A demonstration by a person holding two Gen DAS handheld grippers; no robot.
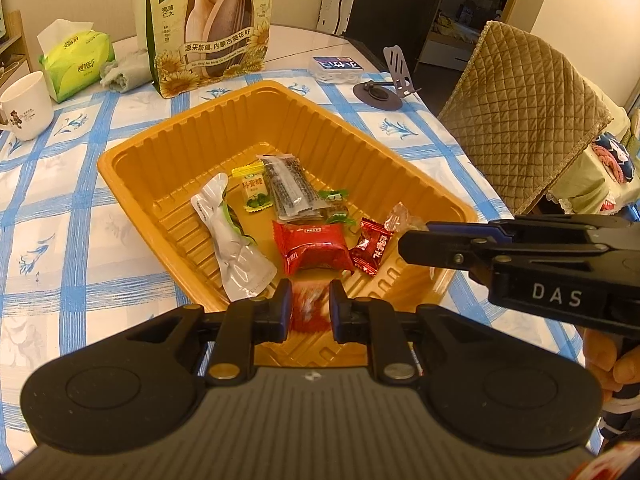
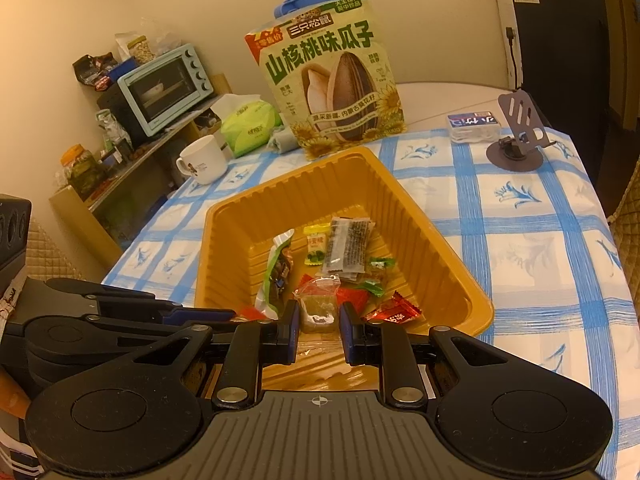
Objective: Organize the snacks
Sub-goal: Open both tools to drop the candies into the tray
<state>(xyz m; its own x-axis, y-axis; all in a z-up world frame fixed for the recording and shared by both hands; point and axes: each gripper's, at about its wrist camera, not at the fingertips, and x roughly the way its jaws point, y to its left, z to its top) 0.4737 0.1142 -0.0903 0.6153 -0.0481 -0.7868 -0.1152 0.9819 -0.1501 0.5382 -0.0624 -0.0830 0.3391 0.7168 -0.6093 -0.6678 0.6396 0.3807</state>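
Observation:
An orange plastic tray [image 1: 136,152] [image 2: 440,240] sits on the blue checked tablecloth and holds several wrapped snacks: a silver-green pouch [image 1: 236,240], a red packet [image 1: 312,252], a dark seaweed pack [image 1: 290,184] and small candies. My left gripper [image 1: 309,310] is over the tray's near edge with a blurred red snack [image 1: 310,308] between its fingers. My right gripper [image 2: 319,322] has a clear-wrapped brownish snack [image 2: 318,304] between its fingers, over the tray's near side. The right gripper also shows in the left wrist view [image 1: 412,246].
A large sunflower-seed bag [image 1: 208,24] [image 2: 332,80] stands behind the tray. A white mug [image 1: 24,106], a green tissue pack [image 1: 76,60], a phone stand [image 2: 518,136] and a small box [image 2: 474,124] are on the table. A quilted chair [image 1: 520,128] stands at right.

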